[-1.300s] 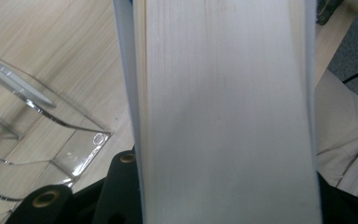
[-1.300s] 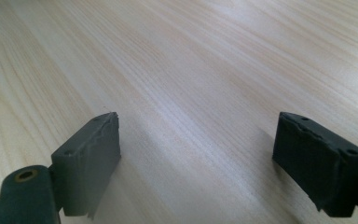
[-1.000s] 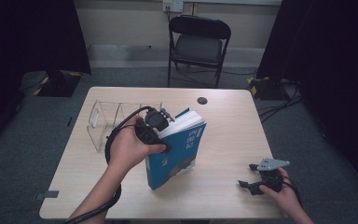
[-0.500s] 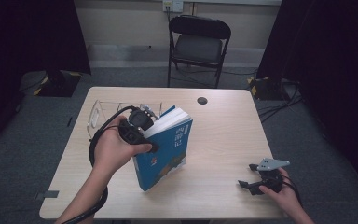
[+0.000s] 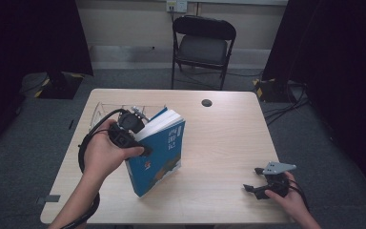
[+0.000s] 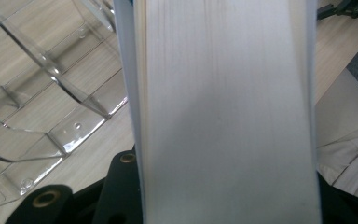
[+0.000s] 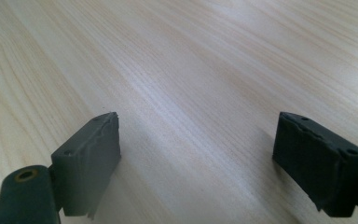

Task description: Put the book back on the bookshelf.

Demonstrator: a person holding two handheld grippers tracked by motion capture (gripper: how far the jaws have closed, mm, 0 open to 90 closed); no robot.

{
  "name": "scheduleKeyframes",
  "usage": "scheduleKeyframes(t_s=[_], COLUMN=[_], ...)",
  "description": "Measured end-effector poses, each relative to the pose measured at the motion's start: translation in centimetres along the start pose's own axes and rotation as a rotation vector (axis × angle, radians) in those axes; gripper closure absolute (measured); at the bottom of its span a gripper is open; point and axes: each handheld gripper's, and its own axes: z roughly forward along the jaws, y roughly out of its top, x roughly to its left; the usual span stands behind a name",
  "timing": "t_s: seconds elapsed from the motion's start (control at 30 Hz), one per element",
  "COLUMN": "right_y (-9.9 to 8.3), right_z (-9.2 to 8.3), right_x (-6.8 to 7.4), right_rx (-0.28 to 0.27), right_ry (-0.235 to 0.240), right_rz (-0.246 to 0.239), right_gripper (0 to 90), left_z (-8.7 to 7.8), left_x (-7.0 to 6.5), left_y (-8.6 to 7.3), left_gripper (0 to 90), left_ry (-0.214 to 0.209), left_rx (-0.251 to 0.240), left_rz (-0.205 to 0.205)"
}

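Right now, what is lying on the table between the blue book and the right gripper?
Nothing: in the high view, the stretch of table between the blue book and the right gripper is bare wood.

Left arm raised mid-table, right hand resting low at the table's near edge.

The left forearm enters from 7 o'clock and angles toward 1 o'clock; its hand [image 5: 106, 151] wraps the left gripper [image 5: 145, 143], jaws clamped. The right hand [image 5: 286, 193] sits at 5 o'clock, holding the right gripper [image 5: 251, 187] level, pointing toward 9 o'clock, jaws [image 7: 196, 158] spread wide.
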Motion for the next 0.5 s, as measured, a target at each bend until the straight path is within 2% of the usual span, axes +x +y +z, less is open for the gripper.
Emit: scheduleKeyframes(t_s=[0.3, 0.5], right_y=[0.0, 0.0], right_z=[0.0, 0.0], right_x=[0.0, 0.0], right_rx=[0.0, 0.0], right_ry=[0.0, -0.001], right_rz=[0.001, 0.002], right_gripper=[14.1, 14.0], left_z=[-0.9, -1.4], left_x=[1.2, 2.1], left_y=[-1.3, -1.9], left_gripper=[62.0, 62.0], left_ry=[0.026, 0.044], left_rx=[0.002, 0.001], left_rz=[-0.053, -0.074])
